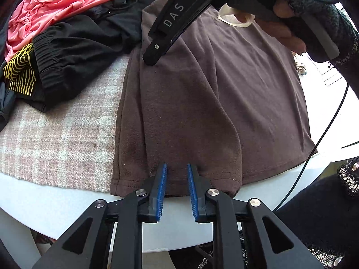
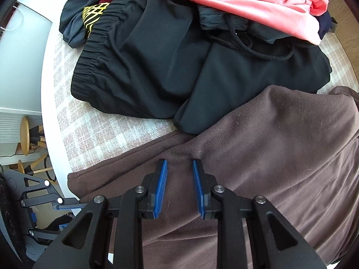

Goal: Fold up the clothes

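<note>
A brown T-shirt (image 1: 213,89) lies spread on the table with its hem toward me and its collar label (image 1: 233,20) at the far end. My left gripper (image 1: 177,168) sits at the middle of the hem, blue pads apart, with the cloth lying flat beneath them. One finger (image 1: 167,24) of the right gripper reaches down to the shirt's far left edge, held by a hand (image 1: 287,29) in a dark sleeve. In the right wrist view my right gripper (image 2: 179,162) hovers over the brown T-shirt (image 2: 280,145) near its edge, pads apart, nothing pinched.
A pile of clothes lies left of the shirt: black trousers (image 1: 78,56), a pink garment (image 1: 56,2), a yellow-patterned piece (image 1: 20,71). A plaid mat (image 1: 56,134) covers the round white table (image 1: 56,206). A black cable (image 1: 325,130) hangs at the right. Wooden stools (image 2: 24,134) stand below.
</note>
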`<state>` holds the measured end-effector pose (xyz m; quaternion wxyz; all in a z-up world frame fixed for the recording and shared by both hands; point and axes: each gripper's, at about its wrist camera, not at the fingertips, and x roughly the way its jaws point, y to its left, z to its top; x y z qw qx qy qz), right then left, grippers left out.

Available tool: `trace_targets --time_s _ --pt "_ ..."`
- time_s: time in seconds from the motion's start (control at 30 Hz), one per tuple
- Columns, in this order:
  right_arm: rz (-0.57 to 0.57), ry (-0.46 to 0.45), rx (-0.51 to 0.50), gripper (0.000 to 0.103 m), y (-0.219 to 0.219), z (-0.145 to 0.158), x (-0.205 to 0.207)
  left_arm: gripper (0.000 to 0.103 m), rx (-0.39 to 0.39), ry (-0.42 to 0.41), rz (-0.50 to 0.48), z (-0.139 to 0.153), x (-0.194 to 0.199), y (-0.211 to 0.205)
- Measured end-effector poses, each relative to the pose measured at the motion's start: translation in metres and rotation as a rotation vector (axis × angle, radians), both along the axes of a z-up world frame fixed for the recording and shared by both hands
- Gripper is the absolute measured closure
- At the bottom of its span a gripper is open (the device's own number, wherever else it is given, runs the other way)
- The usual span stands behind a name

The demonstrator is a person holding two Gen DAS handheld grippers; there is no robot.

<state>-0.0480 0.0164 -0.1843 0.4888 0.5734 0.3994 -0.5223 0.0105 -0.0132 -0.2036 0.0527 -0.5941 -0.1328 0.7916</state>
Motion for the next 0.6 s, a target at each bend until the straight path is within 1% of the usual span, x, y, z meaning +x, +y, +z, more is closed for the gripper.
trace_targets --time_s 0.1,0.17,0.23,0.33,0.37,0.43,0.47,0.53,0.57,0.6 --pt "-0.008 -0.012 -0.009 0.080 0.003 0.000 0.006 0.085 -0.015 -0.003 -0.016 0.000 0.000 0.002" --pt "-0.027 -0.038 -0.031 0.080 0.006 0.003 0.006 0.085 -0.003 -0.013 -0.009 0.002 0.000 -0.001" --pt "-0.056 -0.071 -0.070 0.080 0.010 0.013 -0.005 0.086 0.009 -0.017 -0.005 0.004 0.000 -0.004" --pt "-0.110 -0.083 -0.144 0.078 0.033 0.033 -0.012 0.087 0.021 -0.018 0.022 0.007 0.003 -0.012" --pt "-0.130 -0.077 -0.160 0.078 0.037 0.035 -0.021 0.084 0.021 -0.018 0.033 0.008 0.004 -0.015" --pt "-0.170 -0.068 -0.188 0.078 0.043 0.040 -0.041 0.083 0.007 -0.019 0.042 0.011 0.006 -0.016" --pt "-0.192 -0.073 -0.190 0.078 0.043 0.039 -0.063 0.083 -0.014 -0.023 0.046 0.012 0.006 -0.017" --pt "-0.225 -0.068 -0.185 0.078 0.058 0.038 -0.102 0.083 -0.066 -0.027 0.051 0.016 0.005 -0.019" --pt "-0.239 -0.059 -0.181 0.078 0.072 0.038 -0.114 0.083 -0.077 -0.032 0.051 0.017 0.004 -0.020" --pt "-0.255 -0.060 -0.177 0.078 0.077 0.035 -0.117 0.082 -0.074 -0.041 0.049 0.017 0.002 -0.021"
